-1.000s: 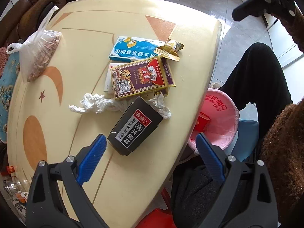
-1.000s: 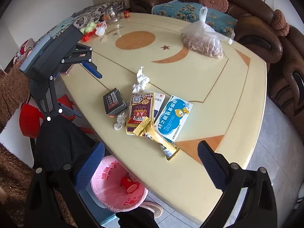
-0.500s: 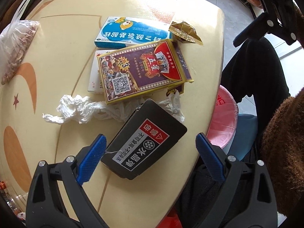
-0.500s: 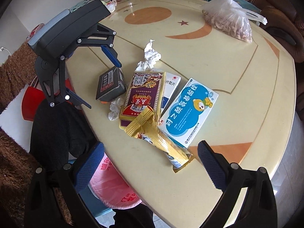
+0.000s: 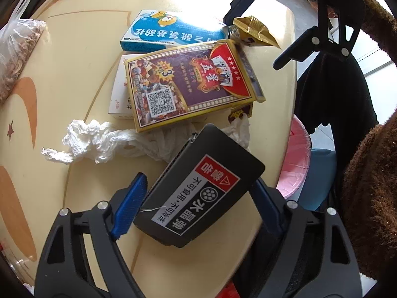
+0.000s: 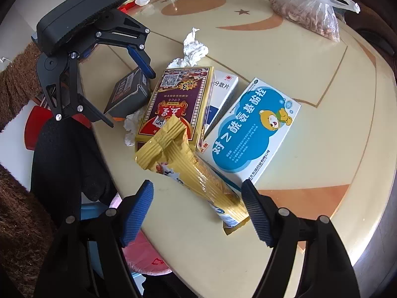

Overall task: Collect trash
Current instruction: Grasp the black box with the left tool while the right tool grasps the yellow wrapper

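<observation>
The cream tabletop (image 6: 310, 99) carries a litter pile near its front edge, above a pink-lined bin (image 5: 295, 159). Your left gripper (image 5: 198, 206) has just been closing around the black box (image 5: 201, 188) (stiff, light; take its long sides), pads not yet pressing. Your right gripper (image 6: 198, 208), also closing, straddles the gold wrapper (image 6: 188, 168): crinkly, slippery, so pinch mid-length.

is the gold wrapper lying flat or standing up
Lying flat: the gold wrapper rests lengthwise on the table, its crimped end over the playing-card box.
</observation>
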`<state>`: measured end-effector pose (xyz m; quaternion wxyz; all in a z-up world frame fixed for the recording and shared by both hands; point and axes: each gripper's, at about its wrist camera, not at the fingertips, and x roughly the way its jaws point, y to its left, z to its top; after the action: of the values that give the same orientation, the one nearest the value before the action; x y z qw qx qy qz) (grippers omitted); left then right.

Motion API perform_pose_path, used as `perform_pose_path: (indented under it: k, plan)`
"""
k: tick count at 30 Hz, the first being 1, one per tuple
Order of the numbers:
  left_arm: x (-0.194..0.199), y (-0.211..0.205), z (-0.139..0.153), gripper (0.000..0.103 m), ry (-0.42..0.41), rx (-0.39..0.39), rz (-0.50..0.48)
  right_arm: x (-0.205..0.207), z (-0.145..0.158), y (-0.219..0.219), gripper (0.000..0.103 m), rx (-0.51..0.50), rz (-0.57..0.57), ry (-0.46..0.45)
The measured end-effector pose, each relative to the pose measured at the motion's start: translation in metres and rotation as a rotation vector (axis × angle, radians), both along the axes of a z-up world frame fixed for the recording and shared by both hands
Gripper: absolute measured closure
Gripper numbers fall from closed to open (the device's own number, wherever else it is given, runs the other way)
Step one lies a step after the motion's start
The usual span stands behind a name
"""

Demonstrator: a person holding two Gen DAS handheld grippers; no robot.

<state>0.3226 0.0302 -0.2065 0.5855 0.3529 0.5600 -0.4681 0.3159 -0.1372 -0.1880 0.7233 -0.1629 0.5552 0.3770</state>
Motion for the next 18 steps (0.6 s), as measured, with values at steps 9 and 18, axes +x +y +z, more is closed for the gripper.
perform_pose_path:
  k: [9,18]
  plan:
    - [-0.012,-0.003,-0.009,0.035,-0.033,0.04,0.015,-0.01,0.003,0.006,0.065,-0.05,-0.024,-0.11]
    - [-0.018,0.003,-0.008,0.04,-0.031,0.038,0.073,-0.013,0.004,-0.005,0.081,-0.035,-0.165,-0.125]
